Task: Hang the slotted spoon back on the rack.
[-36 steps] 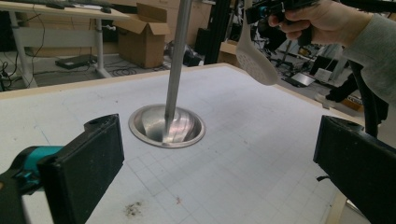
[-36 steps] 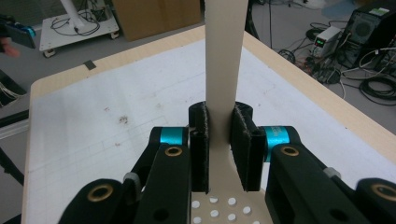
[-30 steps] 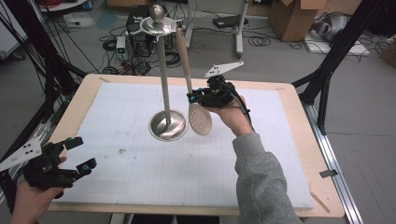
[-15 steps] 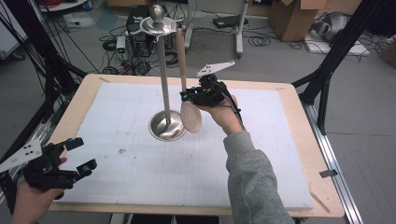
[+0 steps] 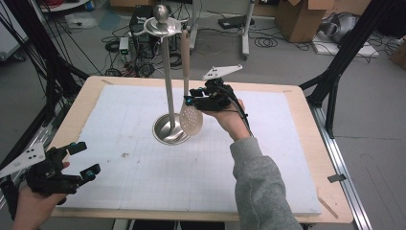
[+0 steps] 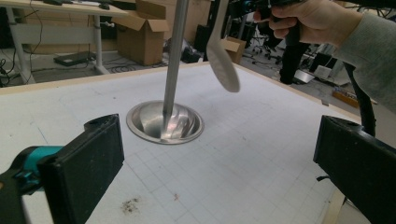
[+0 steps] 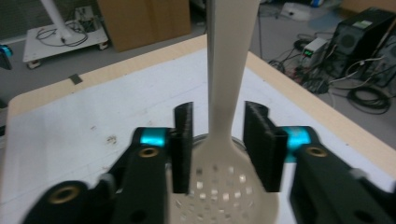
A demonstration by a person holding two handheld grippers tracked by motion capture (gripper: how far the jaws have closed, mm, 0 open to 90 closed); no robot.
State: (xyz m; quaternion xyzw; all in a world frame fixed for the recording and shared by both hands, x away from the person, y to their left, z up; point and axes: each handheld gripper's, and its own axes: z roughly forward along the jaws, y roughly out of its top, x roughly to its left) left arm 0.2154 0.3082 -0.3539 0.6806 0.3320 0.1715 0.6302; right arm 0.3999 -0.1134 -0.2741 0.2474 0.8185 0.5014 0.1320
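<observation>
Left gripper point(image 5: 79, 158) near the front-left table edge, jaws spread wide, nothing between them, held over the white gridded mat point(image 5: 143, 182). Mid-table: steel stand point(image 5: 168, 86), round base on the mat, pole upright. Slotted spoon point(image 5: 190, 117) hangs from the stand's top, bowl just beside the base, above the mat. Right gripper point(image 7: 217, 140) at the spoon's neck, jaws on either side with narrow gaps, not visibly clamping. Floor clutter point(image 5: 297, 19) beyond.
</observation>
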